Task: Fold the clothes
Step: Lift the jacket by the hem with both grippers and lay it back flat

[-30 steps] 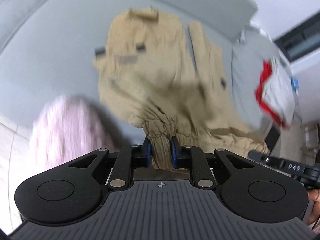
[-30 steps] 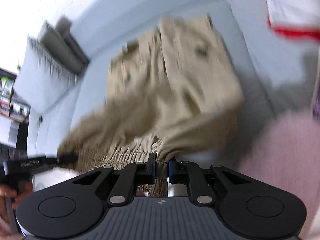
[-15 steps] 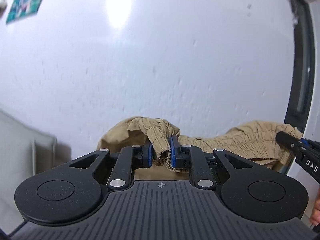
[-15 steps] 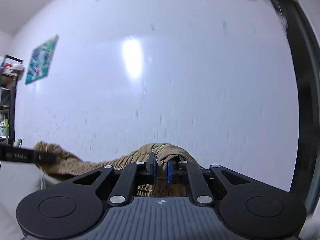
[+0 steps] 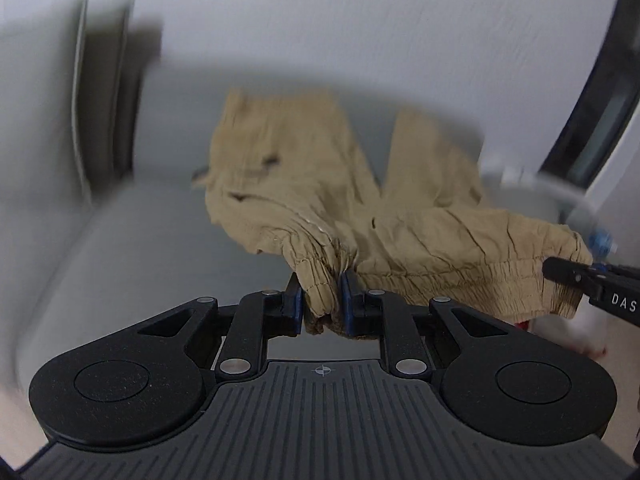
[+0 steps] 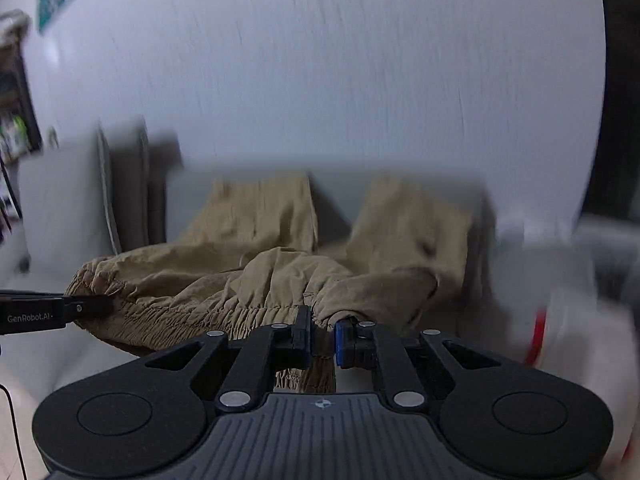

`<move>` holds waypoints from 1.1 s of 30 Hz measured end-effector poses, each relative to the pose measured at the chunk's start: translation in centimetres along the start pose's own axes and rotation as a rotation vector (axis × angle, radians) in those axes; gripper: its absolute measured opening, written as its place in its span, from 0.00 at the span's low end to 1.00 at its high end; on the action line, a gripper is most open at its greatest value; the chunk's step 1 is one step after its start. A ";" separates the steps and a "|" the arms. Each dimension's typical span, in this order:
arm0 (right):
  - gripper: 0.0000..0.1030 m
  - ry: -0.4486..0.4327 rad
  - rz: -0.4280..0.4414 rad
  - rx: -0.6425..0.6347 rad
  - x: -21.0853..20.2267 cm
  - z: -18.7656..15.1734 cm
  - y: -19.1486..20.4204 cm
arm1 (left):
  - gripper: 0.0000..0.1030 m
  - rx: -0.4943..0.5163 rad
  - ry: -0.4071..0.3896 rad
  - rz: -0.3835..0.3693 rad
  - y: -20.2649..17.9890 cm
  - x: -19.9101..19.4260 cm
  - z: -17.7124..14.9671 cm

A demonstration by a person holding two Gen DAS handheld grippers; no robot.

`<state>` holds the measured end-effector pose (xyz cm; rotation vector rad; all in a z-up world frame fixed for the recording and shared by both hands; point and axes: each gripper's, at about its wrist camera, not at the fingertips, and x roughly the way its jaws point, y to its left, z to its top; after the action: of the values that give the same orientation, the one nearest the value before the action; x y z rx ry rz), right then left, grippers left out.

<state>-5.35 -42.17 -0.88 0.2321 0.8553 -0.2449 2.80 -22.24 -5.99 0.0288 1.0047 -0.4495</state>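
Tan trousers (image 5: 304, 184) with an elastic waistband lie stretched over a grey sofa (image 5: 120, 248), legs reaching up its backrest. My left gripper (image 5: 320, 300) is shut on one end of the waistband. My right gripper (image 6: 322, 336) is shut on the other end of the waistband of the trousers (image 6: 256, 264). Each gripper shows in the other's view: the right gripper (image 5: 568, 276) at the far right, the left gripper (image 6: 92, 308) at the far left. The waistband hangs taut between them. Both views are motion-blurred.
Grey cushions (image 5: 100, 112) stand at the sofa's left end. A white garment with red trim (image 6: 560, 320) lies to the right of the trousers. A white wall rises behind the sofa, with a dark frame (image 5: 600, 100) at the right.
Both grippers swung up toward the wall with the trousers half a second ago, then came back down; the trousers now spread over the sofa with the legs lying apart.
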 end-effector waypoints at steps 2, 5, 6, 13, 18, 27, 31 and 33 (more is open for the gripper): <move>0.11 0.097 -0.002 0.041 2.8 -2.9 0.3 | 0.19 -0.030 0.131 0.040 1.0 4.0 -3.7; 0.11 0.230 -0.007 0.118 6.1 -7.2 0.3 | 0.19 -0.032 0.230 0.073 1.4 6.3 -7.4; 0.11 0.248 -0.008 0.132 6.4 -7.9 0.2 | 0.19 -0.013 0.238 0.075 1.3 6.3 -8.1; 0.11 0.296 -0.017 0.170 5.6 -9.4 -0.3 | 0.19 0.011 0.270 0.048 1.4 4.0 -8.4; 0.11 0.313 -0.011 0.187 5.9 -9.2 -0.7 | 0.20 0.031 0.304 0.068 1.3 2.3 -9.4; 0.32 0.358 -0.056 0.136 8.9 -11.1 -0.3 | 0.48 -0.032 0.435 0.115 3.3 5.0 -9.1; 0.44 0.355 -0.037 0.162 6.8 -9.9 -1.6 | 0.50 -0.026 0.421 0.106 4.0 2.4 -8.5; 0.44 0.304 -0.049 0.138 5.2 -9.4 -2.1 | 0.50 -0.026 0.389 0.096 4.5 0.6 -8.2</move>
<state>-9.45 -41.95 -11.04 0.3843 1.1478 -0.3196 -1.85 -16.48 -11.80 0.1451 1.3848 -0.3488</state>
